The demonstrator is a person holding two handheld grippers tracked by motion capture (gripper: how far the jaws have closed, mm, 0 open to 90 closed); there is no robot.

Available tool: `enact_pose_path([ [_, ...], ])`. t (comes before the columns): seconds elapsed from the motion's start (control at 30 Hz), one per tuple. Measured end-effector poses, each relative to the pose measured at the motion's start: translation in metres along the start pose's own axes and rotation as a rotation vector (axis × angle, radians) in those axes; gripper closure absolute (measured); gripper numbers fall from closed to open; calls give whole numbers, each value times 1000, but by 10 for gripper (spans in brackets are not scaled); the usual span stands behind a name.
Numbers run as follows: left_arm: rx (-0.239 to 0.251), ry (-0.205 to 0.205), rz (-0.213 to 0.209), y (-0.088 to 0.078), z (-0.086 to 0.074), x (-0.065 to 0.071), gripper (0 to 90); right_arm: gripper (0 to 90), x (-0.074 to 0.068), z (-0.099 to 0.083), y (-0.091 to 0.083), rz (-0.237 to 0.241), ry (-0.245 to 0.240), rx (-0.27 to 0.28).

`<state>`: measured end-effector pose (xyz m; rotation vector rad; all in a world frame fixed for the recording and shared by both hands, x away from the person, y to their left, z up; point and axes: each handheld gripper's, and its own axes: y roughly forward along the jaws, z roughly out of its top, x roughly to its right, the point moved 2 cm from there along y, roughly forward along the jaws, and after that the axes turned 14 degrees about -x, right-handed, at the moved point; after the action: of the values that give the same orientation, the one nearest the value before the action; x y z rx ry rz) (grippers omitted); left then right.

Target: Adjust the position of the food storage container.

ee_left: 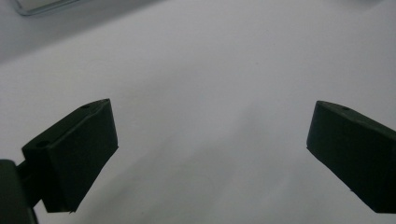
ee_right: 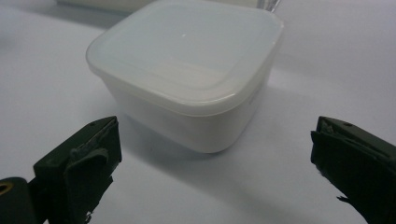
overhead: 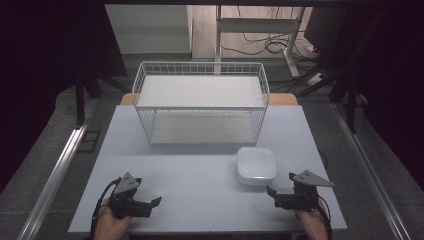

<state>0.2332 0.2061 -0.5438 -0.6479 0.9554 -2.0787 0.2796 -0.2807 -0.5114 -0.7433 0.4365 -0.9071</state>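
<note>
Pale grey and matte, the worktop (overhead: 200,190) carries everything here. At its far side stands a white wire basket (overhead: 200,102), a two-level rack with a flat white shelf on top and another near its base. In front of the basket, toward the right, sits a white square plastic container (overhead: 256,165) with rounded corners and a translucent lid pressed on; it stands upright, apart from the basket and near the right edge of the worktop.

The right tool (overhead: 272,192) lies low at the near right corner, held in the person's hand, its tips pointing toward the container and stopping just short of it. In the right gripper view the container (ee_right: 187,79) stands just ahead of the two black jaws, which are spread wide with nothing between them: released.

The left tool (overhead: 156,202) rests at the near left of the worktop, well apart from the container, its tips pointing right. In the left gripper view its jaws are likewise spread wide over bare worktop (ee_left: 210,93), gripping nothing.
</note>
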Motion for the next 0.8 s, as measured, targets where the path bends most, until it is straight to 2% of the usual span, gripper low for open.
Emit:
enact_pose_path([
  [0.03,0,-4,-5,0,0,-1,13,11,-1,1,1,-11,-8,1],
  [0.17,15,-3,-11,-1,-1,-1,11,1,-3,2,1,-4,-14,12],
  [0.27,28,-3,-19,-1,0,-1,11,0,-2,2,1,-22,-17,17],
  [0.37,34,0,-3,-2,0,-1,11,0,-1,4,-1,-32,-9,31],
  [0.5,55,-14,-15,-4,0,-3,12,0,-1,3,0,-67,-11,7],
  [0.67,60,-26,-18,-4,0,-4,12,0,-1,3,1,-51,-9,-39],
  [0.8,55,-27,-29,-2,0,-4,12,0,0,2,1,-32,2,-45],
])
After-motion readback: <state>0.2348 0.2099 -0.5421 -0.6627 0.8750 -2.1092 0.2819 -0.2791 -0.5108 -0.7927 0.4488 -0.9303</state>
